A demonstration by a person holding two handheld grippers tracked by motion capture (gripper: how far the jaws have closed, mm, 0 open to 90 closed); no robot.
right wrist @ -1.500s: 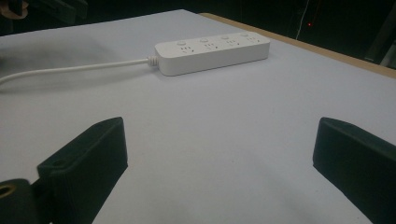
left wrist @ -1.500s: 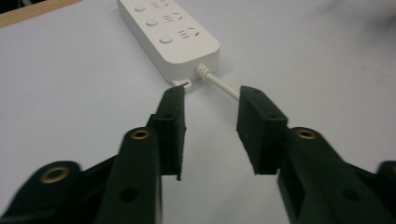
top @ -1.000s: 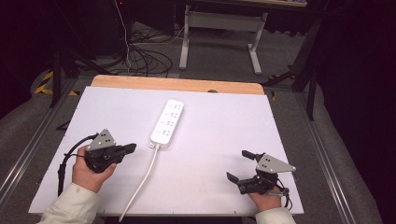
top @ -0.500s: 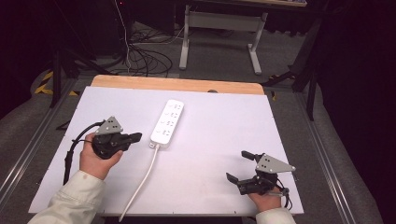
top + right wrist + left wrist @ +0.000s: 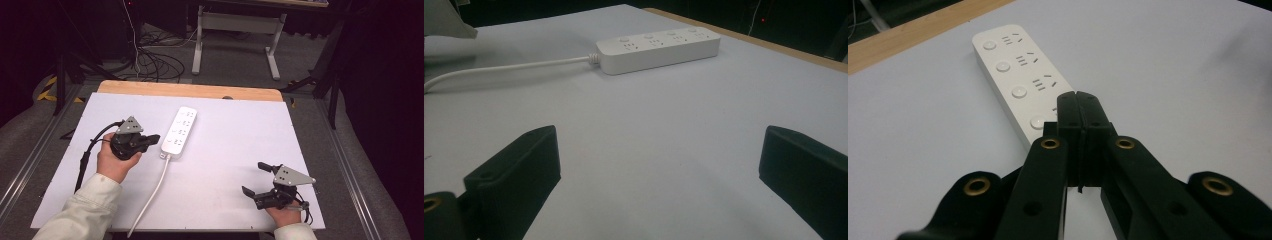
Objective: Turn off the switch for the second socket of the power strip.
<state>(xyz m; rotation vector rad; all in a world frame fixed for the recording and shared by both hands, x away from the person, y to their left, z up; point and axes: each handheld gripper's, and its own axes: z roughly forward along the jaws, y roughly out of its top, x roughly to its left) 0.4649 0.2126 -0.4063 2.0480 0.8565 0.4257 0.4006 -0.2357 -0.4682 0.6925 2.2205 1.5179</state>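
A white power strip (image 5: 178,132) with several sockets and round buttons lies near the middle of the white table top; its white cable (image 5: 152,192) runs toward the front edge. My left gripper (image 5: 154,138) is shut with nothing between its jaws, its tip just left of the strip's cable end. In the left gripper view the shut jaws of the left gripper (image 5: 1079,97) hover over the nearest end of the strip (image 5: 1016,77). My right gripper (image 5: 256,178) rests at the front right, open and empty. The right gripper view has the strip (image 5: 657,47) lying far ahead.
The white sheet (image 5: 235,145) covers a wooden table whose bare far edge (image 5: 190,91) shows. Beyond it stand a desk frame (image 5: 235,30) and floor cables (image 5: 150,60). A metal rail (image 5: 30,165) runs along the left side.
My left hand has moved its shut gripper forward and right, up to the strip's cable end. The right gripper has stayed where it was.
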